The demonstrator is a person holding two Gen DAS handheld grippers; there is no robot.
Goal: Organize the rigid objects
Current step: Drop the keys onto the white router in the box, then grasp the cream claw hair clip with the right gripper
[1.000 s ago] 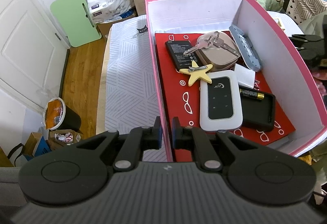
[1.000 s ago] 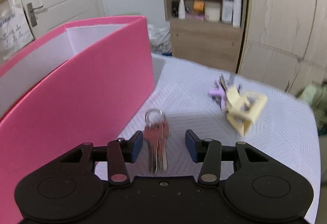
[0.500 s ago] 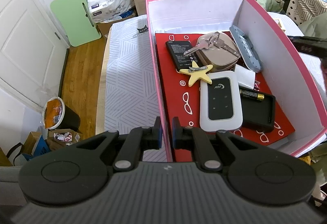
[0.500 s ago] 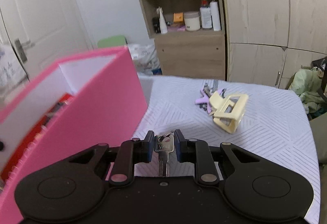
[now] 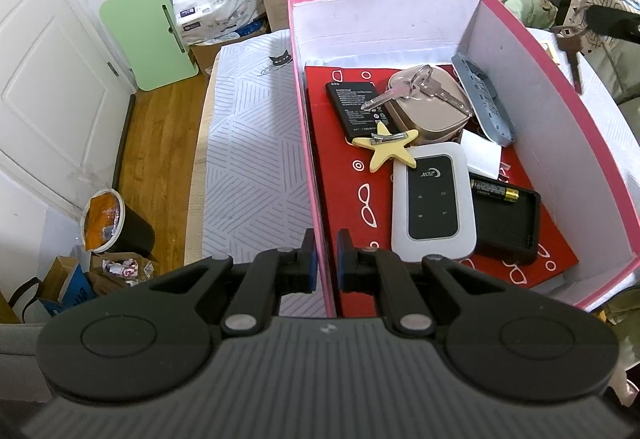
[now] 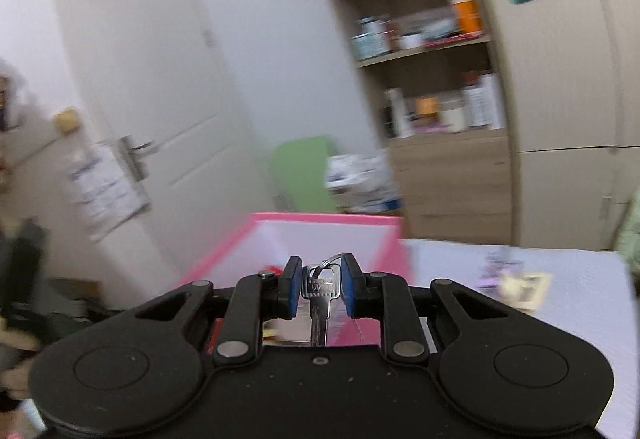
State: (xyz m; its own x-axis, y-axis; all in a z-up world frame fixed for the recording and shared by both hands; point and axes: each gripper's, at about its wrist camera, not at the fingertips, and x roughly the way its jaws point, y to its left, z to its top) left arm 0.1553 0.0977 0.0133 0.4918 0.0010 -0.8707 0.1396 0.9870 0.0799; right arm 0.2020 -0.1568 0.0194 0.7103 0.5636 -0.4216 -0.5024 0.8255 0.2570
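Observation:
My left gripper [image 5: 324, 257] is shut on the near left wall of the pink box [image 5: 532, 39]. Inside the box lie a white pocket router [image 5: 432, 201], a yellow star clip [image 5: 386, 149], a black battery pack [image 5: 350, 105], a beige case with keys on it [image 5: 428, 111], a grey remote [image 5: 482, 105], an AA battery [image 5: 494, 192] and a black tray [image 5: 516, 227]. My right gripper [image 6: 319, 285] is shut on a bunch of keys [image 6: 320, 289], lifted above the table; the blades hang down. It shows at the box's far right, gripper [image 5: 608, 22] with keys [image 5: 573, 49].
On the white patterned tablecloth [image 6: 560, 299] beside the box lie a cream hair claw [image 6: 524, 289] and a purple clip [image 6: 496, 267], both blurred. A wooden shelf unit [image 6: 432, 87] and wardrobe stand behind. A green folded table [image 5: 150, 33] leans by the door, a bin [image 5: 110, 227] on the floor.
My right gripper closed on the keys lying on the cloth, then rose and swung toward the pink box with them. My left gripper kept its hold on the box wall.

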